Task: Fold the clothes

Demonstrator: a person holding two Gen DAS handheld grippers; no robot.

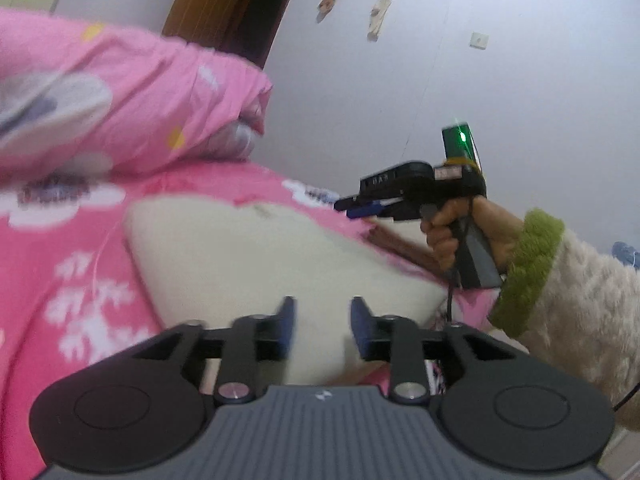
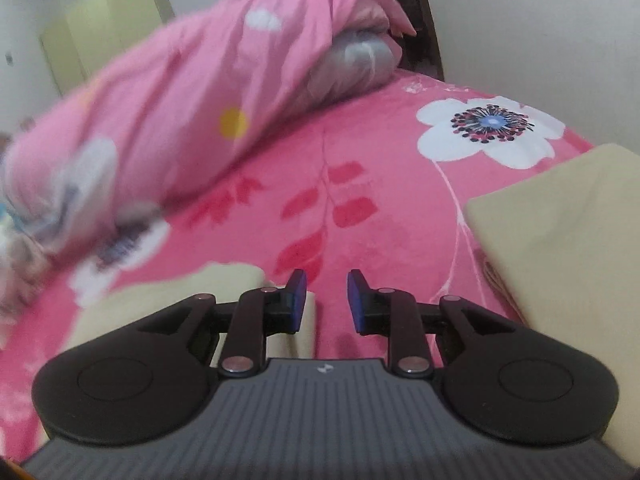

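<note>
A cream garment (image 1: pixel 248 256) lies flat and folded on the pink flowered bedsheet (image 1: pixel 60 280). My left gripper (image 1: pixel 323 312) hovers over its near edge, jaws parted, and nothing is pinched between the blue pads. Farther right a hand (image 1: pixel 444 232) in a cream fleece sleeve with a green cuff holds my right gripper (image 1: pixel 348 208) above the garment's far edge. In the right wrist view the right gripper (image 2: pixel 327 292) stands open over the bedsheet (image 2: pixel 360 184). Cream cloth (image 2: pixel 168 300) lies under its left finger, and another cream piece (image 2: pixel 560 240) lies at the right.
A rolled pink duvet (image 2: pixel 180 100) with a grey pillow (image 2: pixel 360 60) inside it lies across the far side of the bed. A dark wooden headboard (image 2: pixel 424 20) and a pale wardrobe (image 2: pixel 108 20) stand behind. A brown door (image 1: pixel 224 12) is in the white wall.
</note>
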